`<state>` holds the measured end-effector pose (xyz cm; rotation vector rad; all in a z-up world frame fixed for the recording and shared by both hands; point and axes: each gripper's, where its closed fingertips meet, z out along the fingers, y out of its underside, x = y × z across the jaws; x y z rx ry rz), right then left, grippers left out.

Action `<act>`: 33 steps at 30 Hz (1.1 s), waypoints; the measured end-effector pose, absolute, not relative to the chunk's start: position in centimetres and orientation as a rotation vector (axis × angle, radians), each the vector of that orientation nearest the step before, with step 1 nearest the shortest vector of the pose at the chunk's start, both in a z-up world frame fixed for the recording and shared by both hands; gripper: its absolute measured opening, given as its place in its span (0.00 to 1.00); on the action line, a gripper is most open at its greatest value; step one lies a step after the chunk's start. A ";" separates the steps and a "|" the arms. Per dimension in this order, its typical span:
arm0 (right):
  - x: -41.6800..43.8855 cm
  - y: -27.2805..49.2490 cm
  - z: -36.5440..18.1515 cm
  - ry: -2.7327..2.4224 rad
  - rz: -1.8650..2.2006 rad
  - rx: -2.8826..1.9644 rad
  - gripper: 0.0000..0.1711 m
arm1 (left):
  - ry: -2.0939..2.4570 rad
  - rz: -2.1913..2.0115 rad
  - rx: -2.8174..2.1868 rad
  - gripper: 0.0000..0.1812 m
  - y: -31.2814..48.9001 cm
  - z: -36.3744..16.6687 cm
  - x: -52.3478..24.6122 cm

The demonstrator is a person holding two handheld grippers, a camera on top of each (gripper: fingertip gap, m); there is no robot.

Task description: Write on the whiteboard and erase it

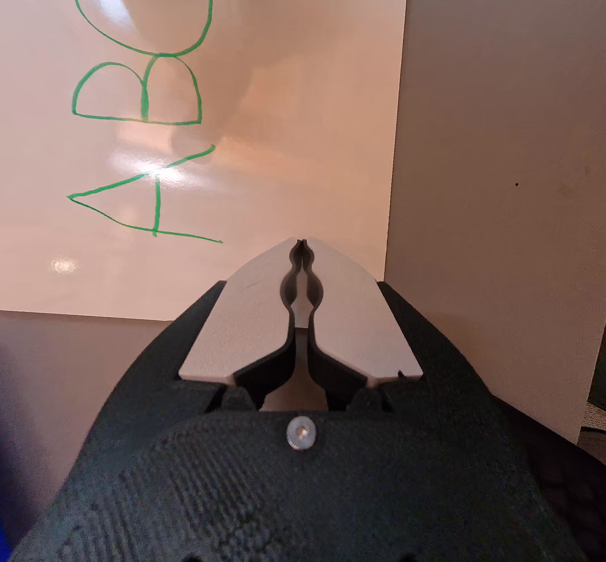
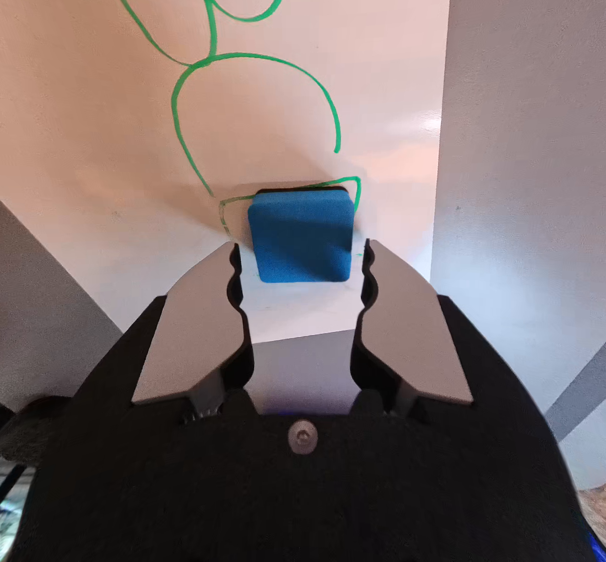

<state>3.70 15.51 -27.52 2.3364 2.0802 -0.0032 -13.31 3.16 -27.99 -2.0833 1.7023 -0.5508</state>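
A glossy whiteboard [image 1: 295, 120] lies flat on a grey table and bears green marker strokes [image 1: 144, 93]. My left gripper [image 1: 301, 242] is shut and empty, its tips over the board's near part, right of the strokes. In the right wrist view the same whiteboard [image 2: 393, 54] shows more green strokes [image 2: 255, 57]. A blue square eraser [image 2: 301, 238] sits on the board over part of a partly wiped stroke. My right gripper [image 2: 301, 244] is open, its fingers on either side of the eraser's near end, not touching it.
The grey table [image 1: 492, 185] extends to the right of the board and in front of it [image 2: 295, 369]. A dark object [image 1: 596, 375] shows at the table's right edge. Blurred dark things [image 2: 19, 441] sit at the lower left of the right wrist view. Spacing between my two grippers at the tips: around 20 centimetres.
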 end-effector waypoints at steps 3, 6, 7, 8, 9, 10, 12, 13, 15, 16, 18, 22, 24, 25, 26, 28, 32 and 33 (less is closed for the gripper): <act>3.5 15.3 -26.4 2.127 -0.046 2.353 0.42 | 1.700 -0.554 -2.083 0.00 3.2 -28.0 -13.3; 3.4 15.6 -26.0 2.166 -0.045 2.357 0.41 | 1.696 -0.550 -2.082 0.00 3.2 -28.0 -13.3; 3.3 15.7 -26.1 2.175 -0.045 2.359 0.39 | 1.694 -0.550 -2.082 0.00 3.2 -28.0 -13.3; 3.2 15.7 -26.4 2.180 -0.041 2.350 0.38 | 1.693 -0.550 -2.082 0.00 3.1 -28.0 -13.3; 3.1 15.8 -26.9 2.188 -0.027 2.343 0.34 | 1.693 -0.550 -2.084 0.00 3.1 -28.0 -13.3; 3.0 15.9 -27.4 2.200 -0.010 2.339 0.31 | 1.694 -0.548 -2.086 0.00 3.1 -28.0 -13.4; 2.8 15.3 -27.4 2.210 -0.044 2.311 0.31 | 1.689 -0.547 -2.095 0.00 3.2 -28.0 -13.4; 2.8 14.7 -27.4 2.214 -0.057 2.290 0.31 | 1.685 -0.546 -2.101 0.00 3.2 -28.0 -13.4; 2.5 12.5 -27.4 2.254 -0.061 2.231 0.31 | 1.691 -0.543 -2.099 0.00 3.2 -28.0 -13.4; 1.9 11.4 -27.4 2.285 -0.056 2.206 0.31 | 1.692 -0.544 -2.098 0.00 3.2 -28.0 -13.4; 0.2 11.3 -27.5 2.325 -0.004 2.221 0.31 | 1.698 -0.542 -2.096 0.00 3.2 -28.0 -13.4; 0.7 17.9 -27.5 2.103 0.047 2.444 0.31 | 1.684 -0.550 -2.101 0.00 3.2 -28.0 -13.4; 2.9 18.0 -27.5 2.024 0.028 2.444 0.31 | 1.676 -0.556 -2.099 0.00 3.2 -28.0 -13.4; 3.6 16.8 -27.5 2.039 0.032 2.389 0.31 | 1.676 -0.562 -2.099 0.00 3.2 -28.0 -13.4; 3.6 14.9 -27.4 2.076 0.015 2.310 0.31 | 1.677 -0.568 -2.099 0.00 3.2 -28.0 -13.4; 1.6 12.0 -27.4 2.179 0.007 2.188 0.31 | 1.684 -0.572 -2.099 0.00 3.2 -28.0 -13.4; -1.7 17.5 -27.6 2.132 0.058 2.338 0.31 | 1.677 -0.570 -2.097 0.00 3.2 -28.0 -13.4; -0.8 19.1 -27.6 2.067 0.063 2.377 0.31 | 1.675 -0.570 -2.098 0.00 3.1 -28.0 -13.4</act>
